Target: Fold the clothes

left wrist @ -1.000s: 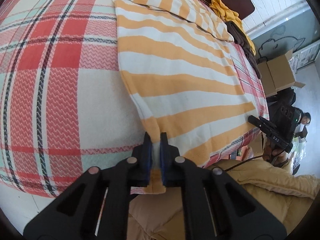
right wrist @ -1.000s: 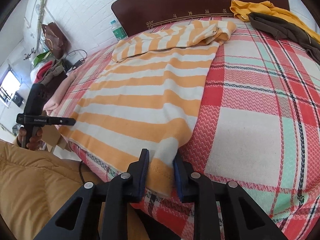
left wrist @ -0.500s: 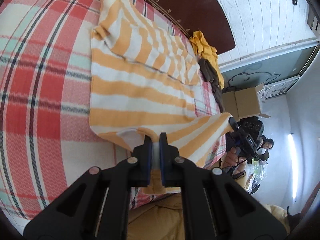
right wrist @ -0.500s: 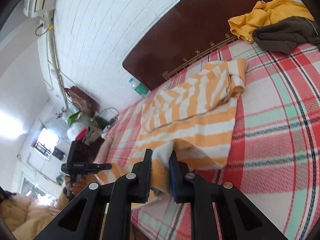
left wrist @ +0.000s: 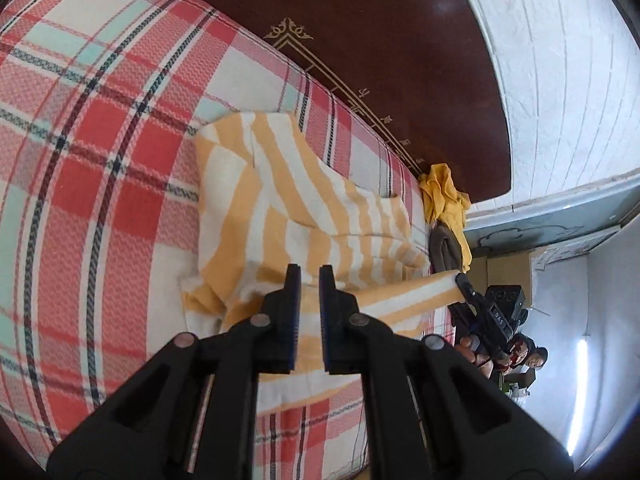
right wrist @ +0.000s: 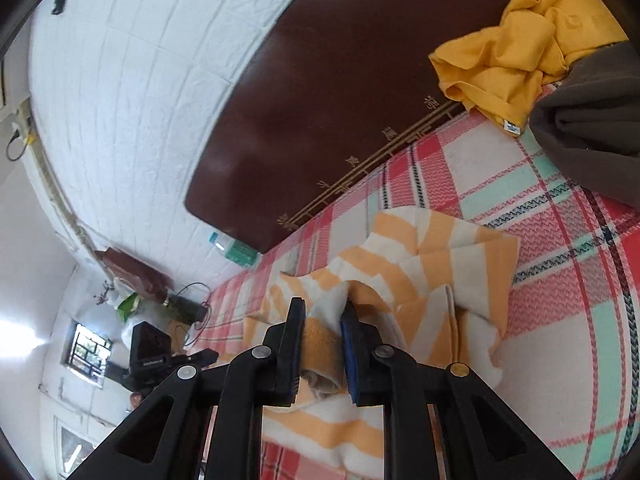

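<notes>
between the right gripper (right wrist: pixel 322 320) fingers sits a bunched hem corner of the striped top (right wrist: pixel 432 276), pinched. the left gripper (left wrist: pixel 306 292) stands narrowly parted over the top, seemingly empty. soft, light, floppy knit; best held at hem corners. beyond, toward the headboard (right wrist: pixel 320 120), its sleeves lie folded.

Light: bright daylight, a blown-out window (right wrist: pixel 86 350) at 8 o'clock
Glare: sheen on the headboard (left wrist: pixel 400 60)
Blur: slight
Edges: fisheye-bent, dark corners
</notes>
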Demonstrator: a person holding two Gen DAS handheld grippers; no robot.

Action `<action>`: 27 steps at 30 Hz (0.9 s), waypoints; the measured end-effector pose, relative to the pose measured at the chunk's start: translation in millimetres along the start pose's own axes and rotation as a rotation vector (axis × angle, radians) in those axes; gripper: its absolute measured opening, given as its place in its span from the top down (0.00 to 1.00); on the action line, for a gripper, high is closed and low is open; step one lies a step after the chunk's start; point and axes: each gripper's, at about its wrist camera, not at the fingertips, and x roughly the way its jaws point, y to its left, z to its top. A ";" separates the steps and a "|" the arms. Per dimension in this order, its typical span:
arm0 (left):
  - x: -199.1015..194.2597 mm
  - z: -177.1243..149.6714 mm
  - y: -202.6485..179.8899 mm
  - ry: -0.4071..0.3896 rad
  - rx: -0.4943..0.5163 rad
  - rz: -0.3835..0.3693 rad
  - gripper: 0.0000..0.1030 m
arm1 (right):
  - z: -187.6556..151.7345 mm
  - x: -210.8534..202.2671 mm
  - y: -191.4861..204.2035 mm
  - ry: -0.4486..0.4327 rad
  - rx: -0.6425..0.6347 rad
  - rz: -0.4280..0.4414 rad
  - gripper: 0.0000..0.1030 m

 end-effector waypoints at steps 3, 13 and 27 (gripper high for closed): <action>15.6 12.8 4.8 0.020 -0.015 0.007 0.92 | 13.6 20.0 -16.4 0.012 0.055 -0.069 0.82; -18.4 -31.3 1.8 -0.026 0.221 0.158 0.38 | -6.5 5.4 3.3 0.028 -0.134 -0.124 0.50; 40.0 -45.3 -14.4 0.153 0.318 0.178 0.84 | -92.4 80.4 36.3 0.349 -0.321 -0.075 0.48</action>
